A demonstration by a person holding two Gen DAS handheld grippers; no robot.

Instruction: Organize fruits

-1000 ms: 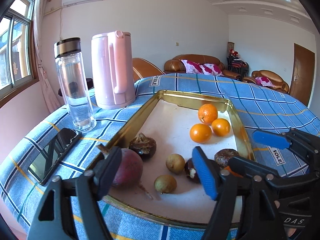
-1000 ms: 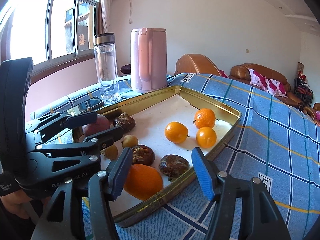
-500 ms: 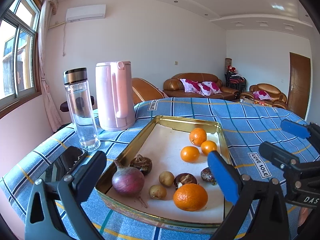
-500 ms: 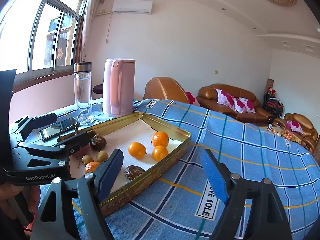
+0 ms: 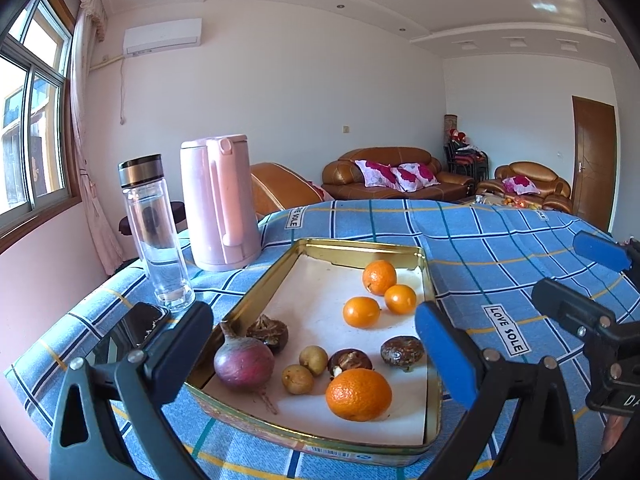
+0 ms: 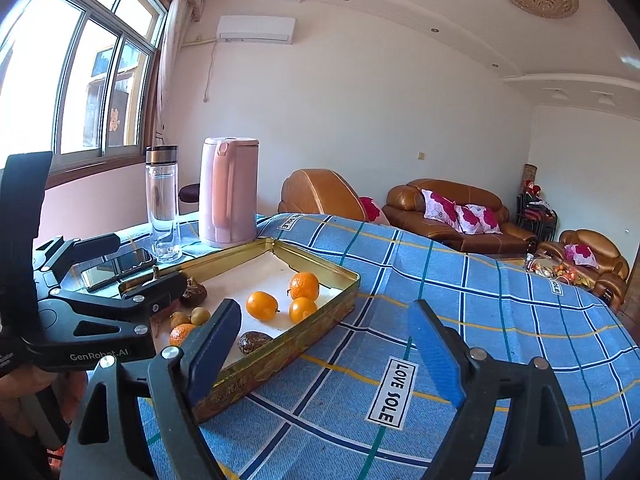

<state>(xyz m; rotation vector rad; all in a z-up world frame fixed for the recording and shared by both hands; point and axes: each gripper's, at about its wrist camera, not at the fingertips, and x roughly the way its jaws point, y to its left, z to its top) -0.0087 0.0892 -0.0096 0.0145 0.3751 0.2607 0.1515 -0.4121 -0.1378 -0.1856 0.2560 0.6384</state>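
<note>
A gold tin tray (image 5: pixel 256 292) sits on the blue checked cloth. In it lie a large orange (image 5: pixel 358 394), three small oranges (image 5: pixel 361 312), a purple onion (image 5: pixel 244 364), two small brown fruits (image 5: pixel 313 359) and dark water chestnuts (image 5: pixel 401 353). My left gripper (image 5: pixel 316 356) is open and empty, above the tray's near end. My right gripper (image 6: pixel 324 356) is open and empty, over the cloth to the right of the tray (image 6: pixel 320 308). The small oranges (image 6: pixel 262 305) also show there.
A pink kettle (image 5: pixel 218 204) and a clear bottle (image 5: pixel 154 232) stand left of the tray. A black phone (image 5: pixel 132 326) lies near the bottle. The table edge runs along the left. Sofas stand behind the table.
Both grippers have pulled back and up from the tray. The large orange, between the right gripper's fingers a second ago, now lies free at the tray's near end.
</note>
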